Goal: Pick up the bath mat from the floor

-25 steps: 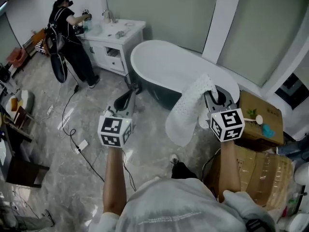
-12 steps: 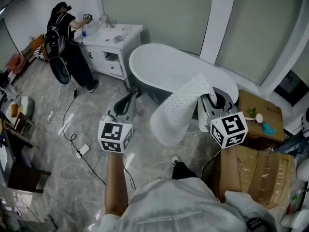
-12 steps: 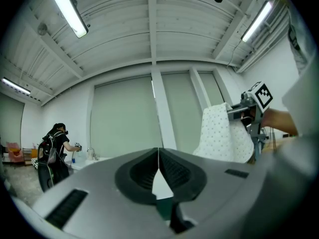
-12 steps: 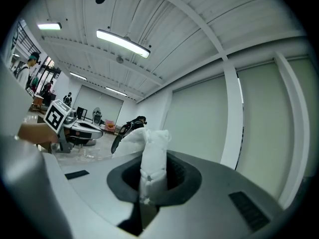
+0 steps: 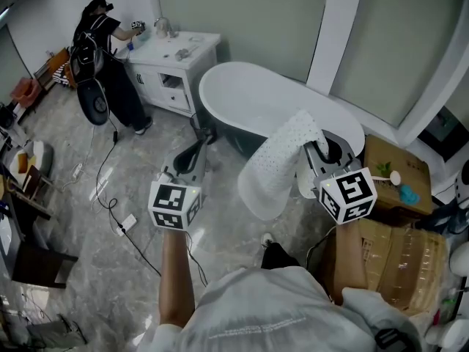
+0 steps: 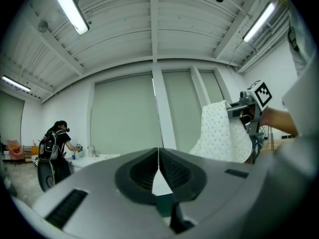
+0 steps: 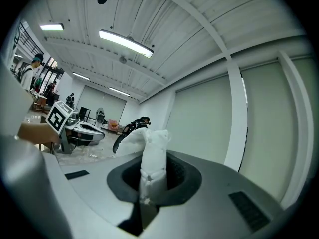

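Note:
The white dotted bath mat hangs off the floor in front of the bathtub, pinched by one edge in my right gripper, which is shut on it. In the right gripper view the mat's folded edge stands up between the closed jaws. My left gripper is held out beside it to the left, shut and empty; its jaws meet with nothing between them. From the left gripper view the hanging mat and the right gripper appear at the right.
A white freestanding bathtub stands just beyond both grippers. A person works at the vanity at far left. Cardboard boxes lie at the right. A cable runs over the marble floor on the left.
The mat's hanging lower end swung to the left and has come partly back. The right gripper rose slightly with it; the left gripper stayed nearly still.

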`<move>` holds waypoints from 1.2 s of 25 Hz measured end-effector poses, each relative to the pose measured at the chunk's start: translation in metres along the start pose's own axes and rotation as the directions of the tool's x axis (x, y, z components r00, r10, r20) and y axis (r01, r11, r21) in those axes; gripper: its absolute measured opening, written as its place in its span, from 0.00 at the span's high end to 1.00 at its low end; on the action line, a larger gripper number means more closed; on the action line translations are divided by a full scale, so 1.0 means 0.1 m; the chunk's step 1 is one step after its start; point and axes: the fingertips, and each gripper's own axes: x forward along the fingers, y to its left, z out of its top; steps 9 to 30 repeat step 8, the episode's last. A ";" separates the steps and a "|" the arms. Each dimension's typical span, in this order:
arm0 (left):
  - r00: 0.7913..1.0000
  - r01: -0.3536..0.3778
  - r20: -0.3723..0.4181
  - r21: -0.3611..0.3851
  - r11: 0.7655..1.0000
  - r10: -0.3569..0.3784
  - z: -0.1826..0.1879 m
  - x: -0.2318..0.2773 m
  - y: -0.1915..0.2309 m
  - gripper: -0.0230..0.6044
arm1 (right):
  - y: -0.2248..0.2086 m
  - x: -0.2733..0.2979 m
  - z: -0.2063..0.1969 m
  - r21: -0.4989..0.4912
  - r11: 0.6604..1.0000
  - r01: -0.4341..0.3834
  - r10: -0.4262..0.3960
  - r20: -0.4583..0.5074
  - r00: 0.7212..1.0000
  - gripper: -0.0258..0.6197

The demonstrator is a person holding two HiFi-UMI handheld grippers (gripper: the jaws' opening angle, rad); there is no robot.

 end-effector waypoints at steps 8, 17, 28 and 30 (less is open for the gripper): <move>1.000 0.008 -0.001 -0.039 0.999 -0.008 -0.04 -0.02 -0.03 0.93 | 0.02 -0.08 0.01 0.005 1.000 -0.019 0.019 0.013 1.000 0.91; 1.000 0.008 -0.001 -0.039 0.999 -0.008 -0.04 -0.02 -0.03 0.93 | 0.02 -0.08 0.01 0.005 1.000 -0.019 0.019 0.013 1.000 0.91; 1.000 0.008 -0.001 -0.039 0.999 -0.008 -0.04 -0.02 -0.03 0.93 | 0.02 -0.08 0.01 0.005 1.000 -0.019 0.019 0.013 1.000 0.91; 1.000 0.008 -0.001 -0.039 0.999 -0.008 -0.04 -0.02 -0.03 0.93 | 0.02 -0.08 0.01 0.005 1.000 -0.019 0.019 0.013 1.000 0.91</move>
